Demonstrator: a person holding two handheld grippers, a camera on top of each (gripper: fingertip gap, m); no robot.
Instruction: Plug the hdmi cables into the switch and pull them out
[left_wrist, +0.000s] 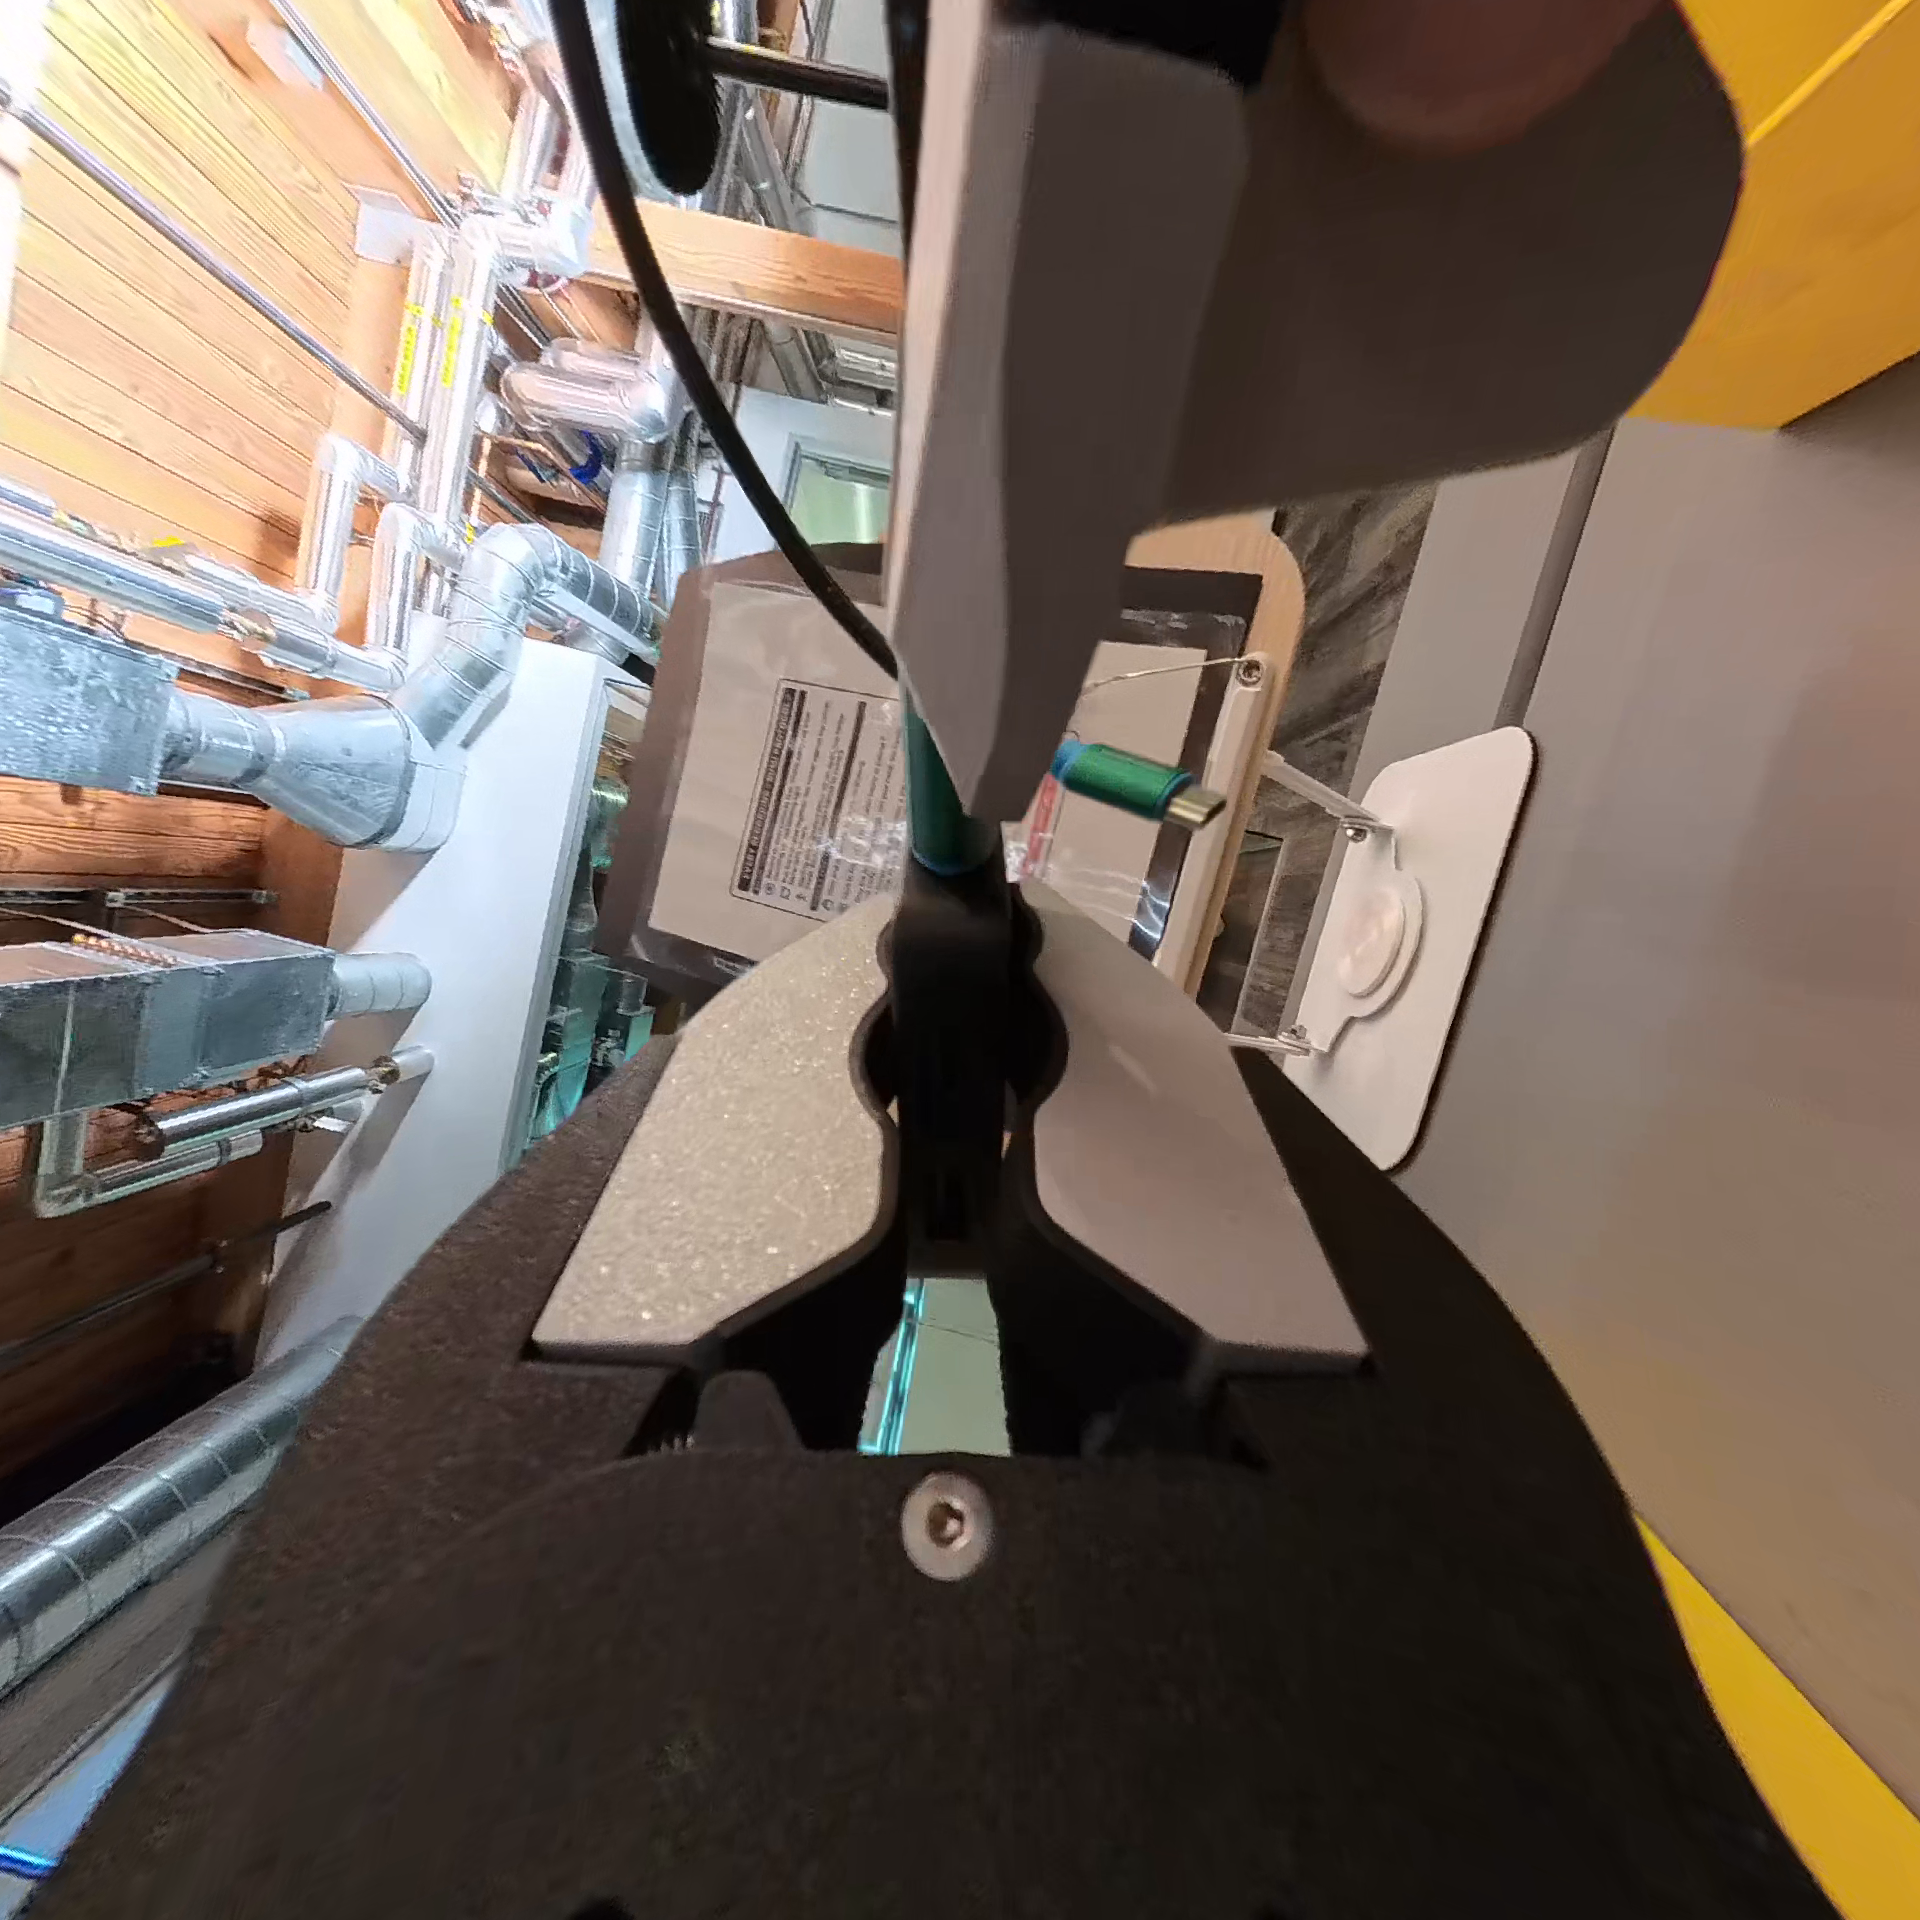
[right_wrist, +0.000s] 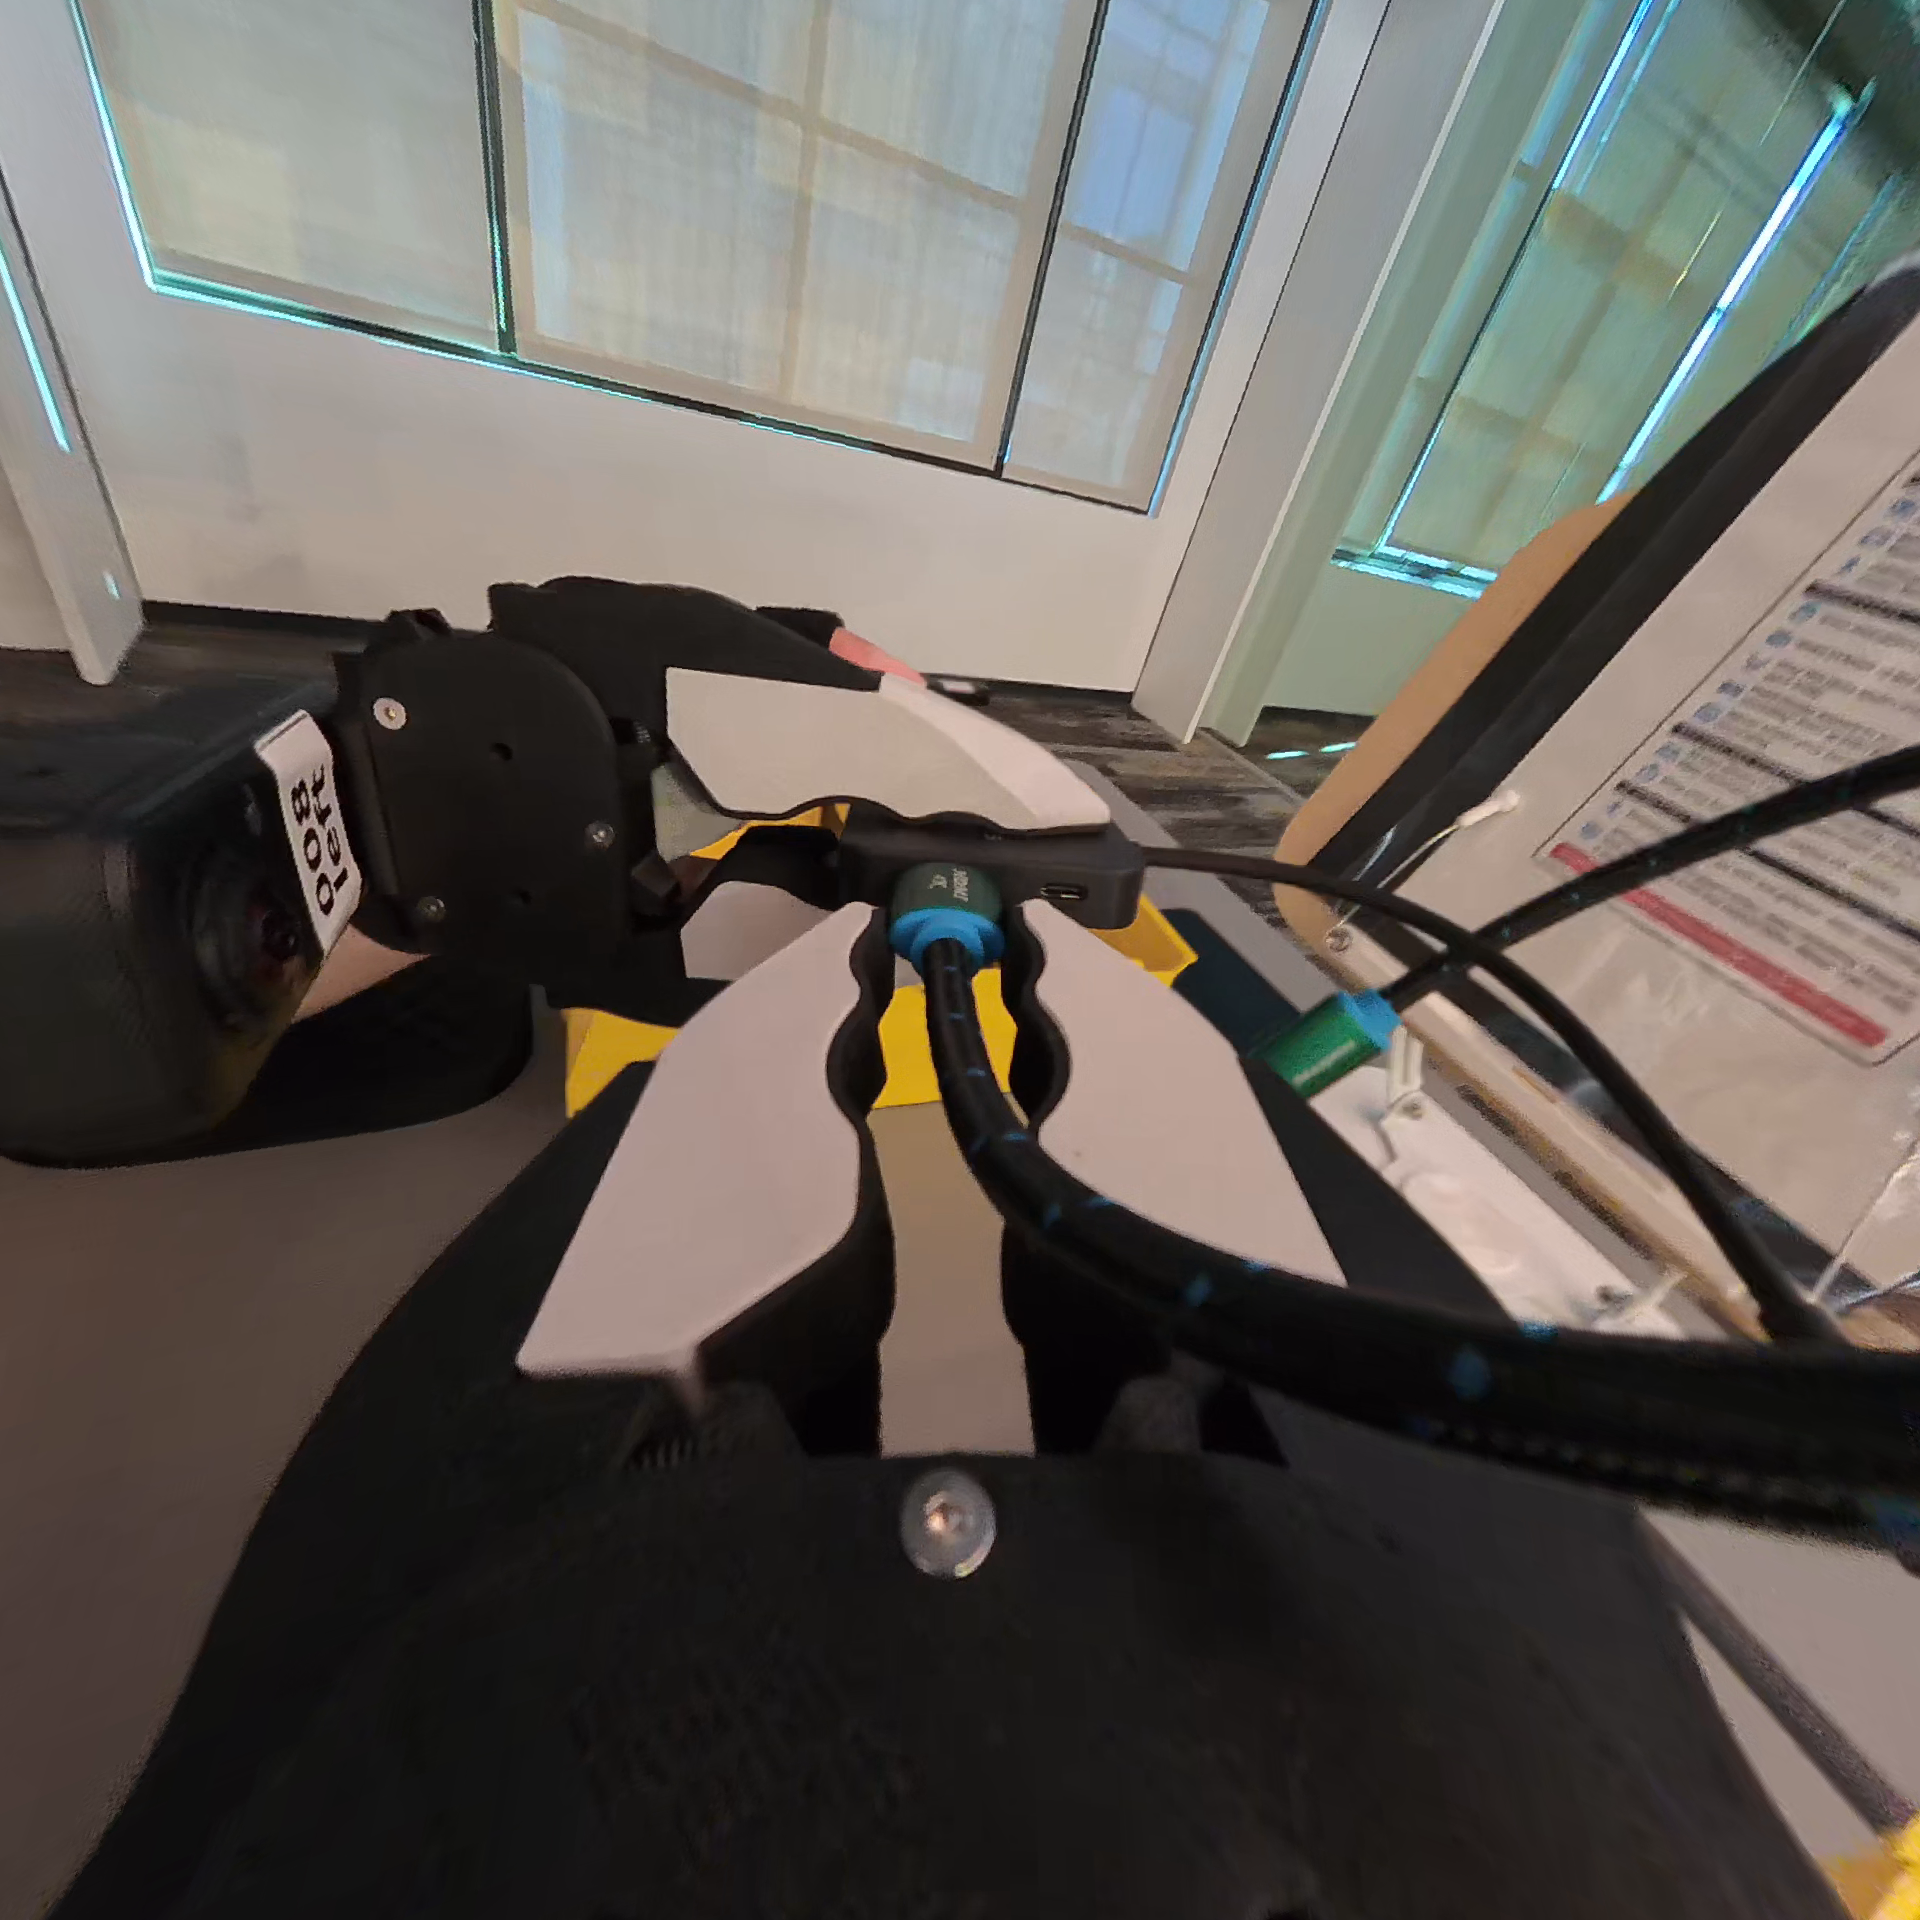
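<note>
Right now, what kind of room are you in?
Probably a workshop or lab in an industrial-style building. Silver ducts run along a wooden plank ceiling, big windows fill one wall, and a grey table bears the switch with its cables.

Right gripper (right_wrist: 948, 971) straddles green plug (right_wrist: 943, 902) seated in the black switch (right_wrist: 1081, 868).

You're working in what looks like an office or lab fitted into an industrial building: silver air ducts (left_wrist: 312, 748) and pipes (left_wrist: 436, 416) run bare under wooden ceiling boards (left_wrist: 135, 343). Beside you are white-framed windows (right_wrist: 748, 208), a grey tabletop (right_wrist: 187, 1299) and a framed printed notice (right_wrist: 1745, 831).
</note>
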